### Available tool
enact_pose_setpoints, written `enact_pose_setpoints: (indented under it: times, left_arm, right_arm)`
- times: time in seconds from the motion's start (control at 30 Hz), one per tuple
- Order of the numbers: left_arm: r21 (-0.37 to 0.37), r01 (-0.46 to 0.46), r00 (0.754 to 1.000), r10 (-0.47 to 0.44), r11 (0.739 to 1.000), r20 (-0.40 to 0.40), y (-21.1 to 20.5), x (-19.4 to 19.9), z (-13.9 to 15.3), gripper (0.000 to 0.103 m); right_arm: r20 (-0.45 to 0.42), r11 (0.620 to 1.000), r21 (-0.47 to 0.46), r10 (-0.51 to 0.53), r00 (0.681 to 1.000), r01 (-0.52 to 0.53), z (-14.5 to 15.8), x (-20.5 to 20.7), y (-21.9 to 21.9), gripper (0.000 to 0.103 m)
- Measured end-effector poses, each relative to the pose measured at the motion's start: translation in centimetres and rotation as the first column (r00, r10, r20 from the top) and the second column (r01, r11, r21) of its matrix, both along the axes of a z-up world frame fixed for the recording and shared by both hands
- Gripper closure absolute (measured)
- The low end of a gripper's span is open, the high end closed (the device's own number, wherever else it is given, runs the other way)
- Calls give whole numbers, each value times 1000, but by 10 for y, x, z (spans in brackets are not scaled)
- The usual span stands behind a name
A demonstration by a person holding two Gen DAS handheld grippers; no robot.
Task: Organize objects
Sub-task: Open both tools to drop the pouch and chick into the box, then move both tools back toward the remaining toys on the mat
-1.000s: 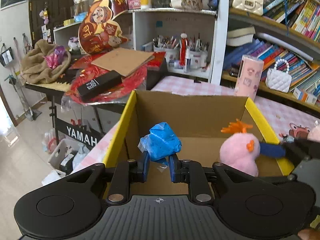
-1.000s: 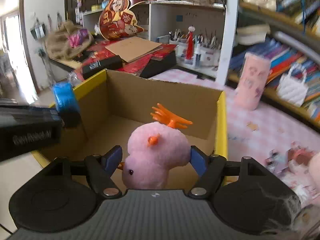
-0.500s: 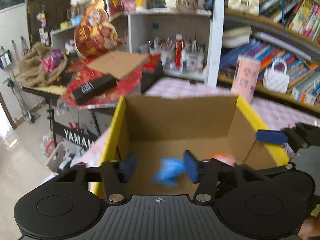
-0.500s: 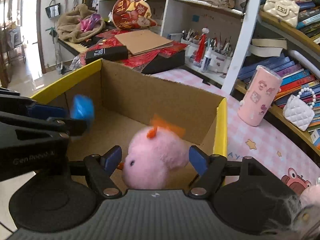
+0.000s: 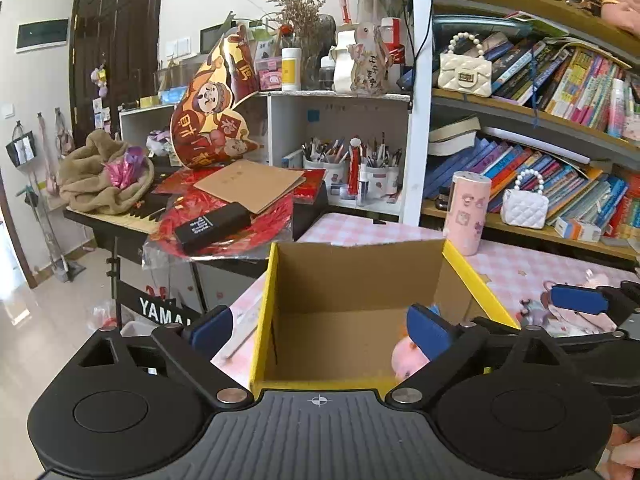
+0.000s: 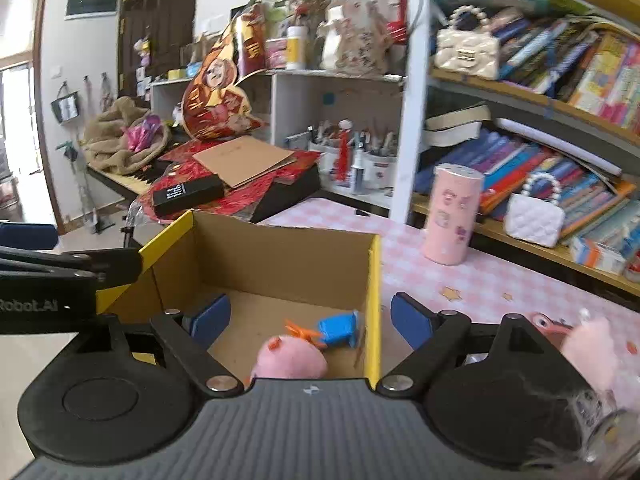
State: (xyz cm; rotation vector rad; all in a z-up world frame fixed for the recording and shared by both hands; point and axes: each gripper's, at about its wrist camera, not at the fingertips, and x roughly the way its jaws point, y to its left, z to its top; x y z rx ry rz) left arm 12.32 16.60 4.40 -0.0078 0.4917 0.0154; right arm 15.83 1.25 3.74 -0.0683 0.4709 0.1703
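Hanging over the near edge of the cardboard box point(image 6: 280, 256), both grippers are empty. The left gripper point(image 5: 320, 330) has just been opening and now stands spread wide, nothing between its pads. The right gripper point(image 6: 310, 320) has also just been opening; its jaws straddle the box's yellow-edged right wall without pressing on it.

Inside the box, on its floor near the front right corner, lies the pink plush toy point(image 6: 290, 360) with an orange tuft. The blue toy point(image 6: 338, 328) lies just behind it, against the right wall.

Handling judgement: the plush looks light and soft, likely to squash under the pads, so a grip across its round body should hold. The blue piece looks small, light and crinkly; best pinched across its middle. Neither seems fragile.

On the pink checked tabletop right of the box, another pink plush point(image 6: 592, 344) waits.
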Motion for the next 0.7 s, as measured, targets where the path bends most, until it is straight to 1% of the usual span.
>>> enact_pose_setpoints:
  times: [0.13, 0.3, 0.47, 0.57, 0.7]
  left_arm:
    - [-15, 5, 1000, -5, 1000, -26, 5, -25, -7, 5]
    - [-13, 5, 994, -6, 1000, -110, 9, -51, -26, 5]
    - [-27, 0, 988, -4, 1000, -153, 14, -77, -37, 5]
    - [-21, 20, 985, -24, 1000, -173, 13, -90, -42, 5]
    - [-14, 57, 977, -59, 998, -204, 9, -104, -49, 4]
  right_arm:
    - [-16, 999, -22, -31, 999, 30, -6, -35, -2, 16]
    - [-65, 996, -30, -85, 994, 83, -16, -76, 2, 16]
    - [-114, 990, -56, -132, 985, 127, -33, -116, 12, 16]
    - [-149, 987, -72, -154, 977, 144, -40, -132, 13, 16]
    - [-158, 976, -70, -217, 963, 208, -44, -149, 8, 16]
